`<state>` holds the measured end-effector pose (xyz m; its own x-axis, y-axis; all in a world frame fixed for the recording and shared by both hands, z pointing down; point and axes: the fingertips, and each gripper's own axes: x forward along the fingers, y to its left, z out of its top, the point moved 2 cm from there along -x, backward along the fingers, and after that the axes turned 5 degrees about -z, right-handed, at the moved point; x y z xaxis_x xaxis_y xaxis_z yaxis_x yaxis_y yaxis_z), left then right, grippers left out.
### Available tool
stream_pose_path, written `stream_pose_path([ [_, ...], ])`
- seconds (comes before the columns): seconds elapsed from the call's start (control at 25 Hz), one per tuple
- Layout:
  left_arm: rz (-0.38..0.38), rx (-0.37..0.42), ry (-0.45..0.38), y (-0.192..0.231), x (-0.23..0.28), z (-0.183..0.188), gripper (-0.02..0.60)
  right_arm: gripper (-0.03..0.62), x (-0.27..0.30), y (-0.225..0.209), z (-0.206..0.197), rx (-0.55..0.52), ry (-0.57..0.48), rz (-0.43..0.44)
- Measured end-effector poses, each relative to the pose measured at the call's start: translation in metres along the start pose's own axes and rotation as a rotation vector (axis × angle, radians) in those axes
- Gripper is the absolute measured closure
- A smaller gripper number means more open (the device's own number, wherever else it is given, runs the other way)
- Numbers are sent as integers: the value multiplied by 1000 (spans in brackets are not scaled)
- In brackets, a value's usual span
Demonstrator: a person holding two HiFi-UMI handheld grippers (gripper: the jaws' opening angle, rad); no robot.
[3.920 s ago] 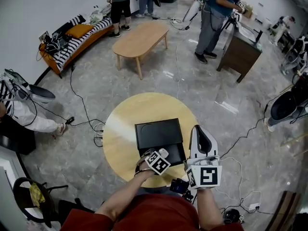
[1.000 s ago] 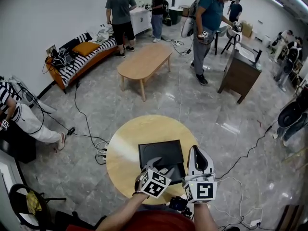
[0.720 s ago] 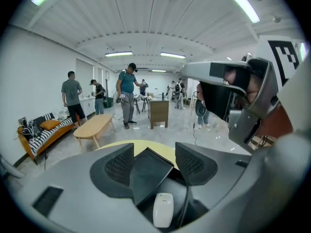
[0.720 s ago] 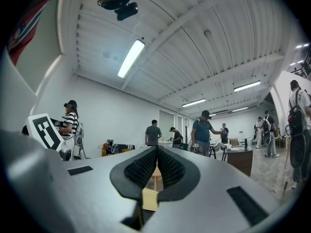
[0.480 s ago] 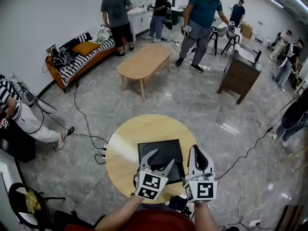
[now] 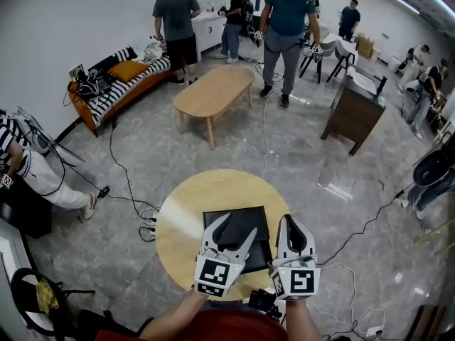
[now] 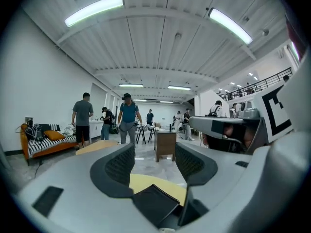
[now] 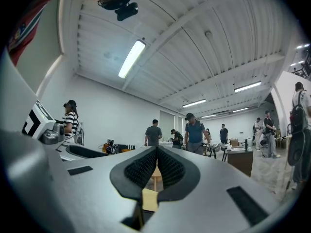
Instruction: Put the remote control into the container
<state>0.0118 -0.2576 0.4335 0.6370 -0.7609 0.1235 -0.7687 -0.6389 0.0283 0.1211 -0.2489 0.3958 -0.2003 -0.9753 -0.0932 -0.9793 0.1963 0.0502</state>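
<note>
A black, flat container [image 6: 249, 217] lies on the round wooden table [image 6: 186, 212], close to its near edge. No remote control shows in any view; the container's inside looks uniformly dark. My left gripper [image 6: 242, 224] hovers over the container's near half with its jaws spread wide and nothing between them. The left gripper view has the open left gripper [image 7: 155, 161] above a corner of the container [image 7: 154, 203]. To the right, my right gripper [image 6: 287, 219] is at the container's right edge. In its own view the right gripper [image 8: 156, 166] is shut, pads touching, holding nothing.
Cables [image 6: 135, 190] trail over the grey floor left of the table. Farther off are an oval wooden table [image 6: 213, 87], a striped sofa [image 6: 117, 77] and a dark cabinet [image 6: 353, 91]. Several people stand at the back, and one person sits at the left [image 6: 28, 165].
My left gripper has swung from lying across the container's near edge to pointing forward, and its jaws are now spread. The right gripper has barely moved. People at the back have walked.
</note>
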Motion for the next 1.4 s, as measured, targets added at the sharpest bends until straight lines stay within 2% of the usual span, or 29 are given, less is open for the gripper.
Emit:
stream_pose_path([
  [0.44, -4, -10, -81, 2, -5, 9, 327, 572, -1, 5, -5, 1, 2, 4],
  [0.8, 6, -6, -122, 2, -6, 19, 425, 572, 1, 2, -2, 2, 2, 9],
  [1.08, 30, -3, -137, 4, -7, 21, 557, 572, 1, 2, -3, 2, 1, 10],
  [1.4, 37, 1, -148, 4, -8, 23, 568, 572, 1, 3, -2, -14, 3, 20],
])
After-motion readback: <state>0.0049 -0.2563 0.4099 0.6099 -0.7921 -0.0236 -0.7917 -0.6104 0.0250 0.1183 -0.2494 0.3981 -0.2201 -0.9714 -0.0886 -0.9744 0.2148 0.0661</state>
